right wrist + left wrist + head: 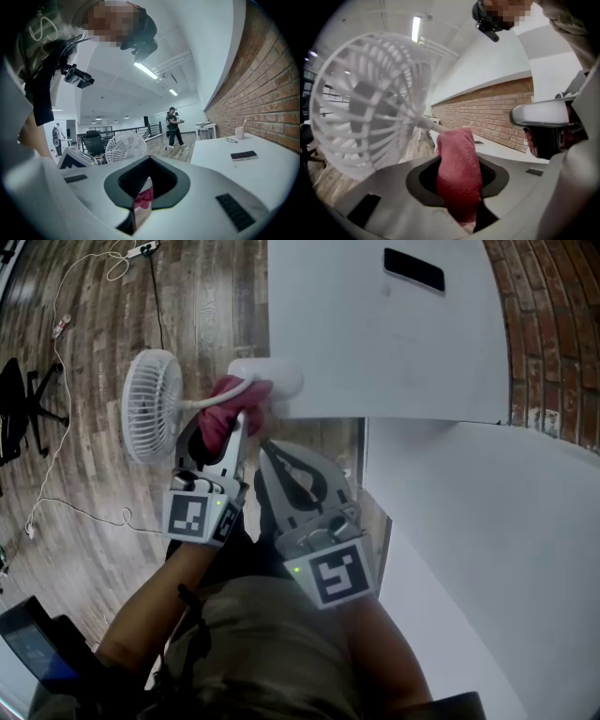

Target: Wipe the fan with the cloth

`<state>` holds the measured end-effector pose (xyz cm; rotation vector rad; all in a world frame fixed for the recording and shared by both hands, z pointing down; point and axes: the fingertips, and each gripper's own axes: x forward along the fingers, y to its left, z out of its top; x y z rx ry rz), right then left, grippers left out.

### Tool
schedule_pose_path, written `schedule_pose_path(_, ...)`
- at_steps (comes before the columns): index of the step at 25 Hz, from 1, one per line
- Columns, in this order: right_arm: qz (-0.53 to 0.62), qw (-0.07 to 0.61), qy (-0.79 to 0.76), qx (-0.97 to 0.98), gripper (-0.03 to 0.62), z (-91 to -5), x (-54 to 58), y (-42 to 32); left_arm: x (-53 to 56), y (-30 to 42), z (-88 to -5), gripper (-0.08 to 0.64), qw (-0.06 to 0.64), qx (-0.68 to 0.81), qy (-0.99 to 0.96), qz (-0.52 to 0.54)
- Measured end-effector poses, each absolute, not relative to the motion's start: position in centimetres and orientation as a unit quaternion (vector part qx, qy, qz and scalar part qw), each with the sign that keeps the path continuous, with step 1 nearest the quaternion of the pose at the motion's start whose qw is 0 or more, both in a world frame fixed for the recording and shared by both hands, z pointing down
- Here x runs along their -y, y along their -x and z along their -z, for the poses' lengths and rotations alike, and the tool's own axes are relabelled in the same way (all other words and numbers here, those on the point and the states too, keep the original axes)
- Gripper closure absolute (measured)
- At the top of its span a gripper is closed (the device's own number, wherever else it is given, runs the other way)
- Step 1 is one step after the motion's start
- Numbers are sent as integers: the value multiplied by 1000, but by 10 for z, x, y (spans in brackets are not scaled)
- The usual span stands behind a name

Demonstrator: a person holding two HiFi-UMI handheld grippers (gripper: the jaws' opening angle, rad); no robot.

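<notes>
Left claw (457,161) grasping pink terry cloth (459,187), just beside round white grille fan (365,103). Right claw (140,194) clenched; only its own view shows a pink sliver in the slit.

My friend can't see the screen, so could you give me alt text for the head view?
Seen from above, the left gripper holds a pink cloth at the neck of a white fan by the edge of a white table. The right gripper, beside it, is closed on the cloth's corner. A phone lies on the table.
</notes>
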<state>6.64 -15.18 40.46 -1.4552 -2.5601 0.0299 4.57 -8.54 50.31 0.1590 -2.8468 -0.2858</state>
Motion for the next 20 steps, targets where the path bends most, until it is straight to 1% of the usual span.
schedule_pose_path(5, -7, 102, 490, 866, 592, -407, 155, -60, 81, -36, -502, 430, 150, 983, -39, 99)
schedule_pose_path(12, -1, 117, 491, 863, 592, -417, 163, -54, 93, -24, -501, 430, 157, 985, -62, 45)
schedule_pose_path(20, 3, 135, 478, 868, 592, -430, 172, -46, 100, -11, -515, 431, 176, 979, -98, 24)
